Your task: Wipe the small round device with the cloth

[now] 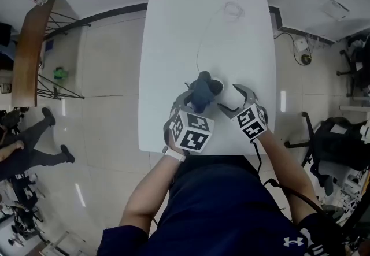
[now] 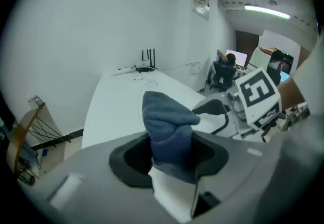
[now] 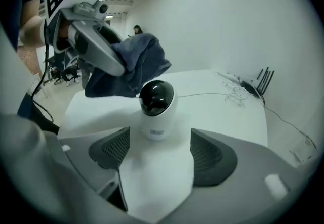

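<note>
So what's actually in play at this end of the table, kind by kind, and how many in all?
Hand-held tools: 2, the left tool shut on the cloth, the right tool open
Blue cloth: 1
Small round device: 1
Total: 4

device (image 1: pixel 217 85) on table (image 1: pixel 191 29), cloth (image 1: pixel 200 93) at left

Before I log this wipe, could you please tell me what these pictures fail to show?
Head view: the cloth covers part of the small round device.
Left gripper view: the cloth blocks the device.
Right gripper view: the device's label is too small to read.
</note>
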